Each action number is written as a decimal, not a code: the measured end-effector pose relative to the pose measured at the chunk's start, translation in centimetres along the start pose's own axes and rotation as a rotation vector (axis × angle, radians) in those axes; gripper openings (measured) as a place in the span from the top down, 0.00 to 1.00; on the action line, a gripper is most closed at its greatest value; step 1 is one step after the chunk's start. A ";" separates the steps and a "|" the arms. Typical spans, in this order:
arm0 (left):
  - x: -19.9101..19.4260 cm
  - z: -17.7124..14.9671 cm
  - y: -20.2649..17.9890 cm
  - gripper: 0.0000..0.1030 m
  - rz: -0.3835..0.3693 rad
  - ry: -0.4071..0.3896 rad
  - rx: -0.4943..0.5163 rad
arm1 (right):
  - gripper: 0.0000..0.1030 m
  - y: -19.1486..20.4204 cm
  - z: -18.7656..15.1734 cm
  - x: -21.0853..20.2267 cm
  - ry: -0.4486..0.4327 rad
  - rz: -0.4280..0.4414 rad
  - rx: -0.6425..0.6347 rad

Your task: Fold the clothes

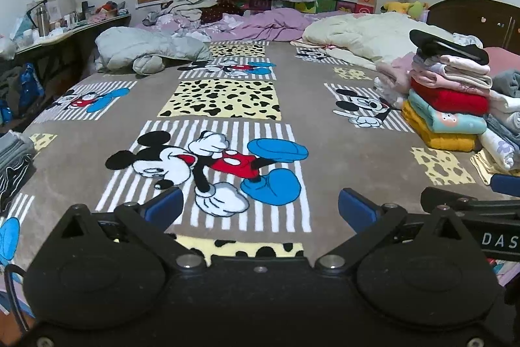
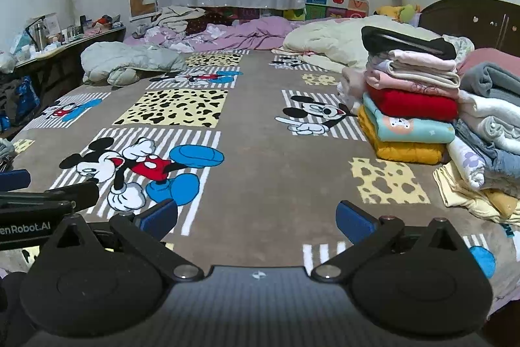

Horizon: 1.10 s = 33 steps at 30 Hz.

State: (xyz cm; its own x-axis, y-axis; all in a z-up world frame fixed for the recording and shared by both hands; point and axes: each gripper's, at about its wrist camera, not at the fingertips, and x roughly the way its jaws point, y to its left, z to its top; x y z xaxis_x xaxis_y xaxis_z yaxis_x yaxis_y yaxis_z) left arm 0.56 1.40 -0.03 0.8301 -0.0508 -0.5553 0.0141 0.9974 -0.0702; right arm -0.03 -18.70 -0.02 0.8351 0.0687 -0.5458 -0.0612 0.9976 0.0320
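**Folding session: bed cleared, pile waiting**

Left to right: grey crumpled garment lies unfolded far left on the brown cartoon-print bed blanket; left gripper and right gripper hover with fingers spread wide, holding nothing; neat stack of folded clothes stands right, a loose heap of pale clothes beside it. Probably partway done.

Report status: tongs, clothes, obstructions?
Left tongs and right tongs open, empty. Folded stack at right, untouched. Blanket ahead unobstructed.
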 end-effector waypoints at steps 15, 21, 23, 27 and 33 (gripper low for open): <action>-0.1 -0.6 -0.9 0.00 0.040 -0.024 0.028 | 0.00 0.3 0.0 -0.2 0.001 0.007 -0.006; -0.1 -0.7 -1.1 0.00 0.046 -0.019 0.026 | 0.00 0.5 0.0 0.1 -0.003 0.012 -0.006; 0.0 -0.6 -0.8 0.00 0.047 -0.018 0.023 | 0.00 0.4 0.1 -0.1 -0.003 0.012 -0.006; 0.0 -0.6 -0.8 0.00 0.049 -0.017 0.018 | 0.00 0.6 0.1 -0.1 -0.004 0.011 -0.010; 0.0 -0.6 -0.7 0.00 0.050 -0.014 0.013 | 0.00 0.7 0.1 -0.1 -0.005 0.012 -0.014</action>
State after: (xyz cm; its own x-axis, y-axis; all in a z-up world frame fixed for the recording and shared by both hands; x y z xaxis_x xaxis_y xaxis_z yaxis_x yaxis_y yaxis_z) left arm 0.24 0.70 -0.53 0.8374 -0.0001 -0.5466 -0.0203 0.9993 -0.0314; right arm -0.16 -17.97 0.14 0.8370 0.0803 -0.5413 -0.0784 0.9966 0.0266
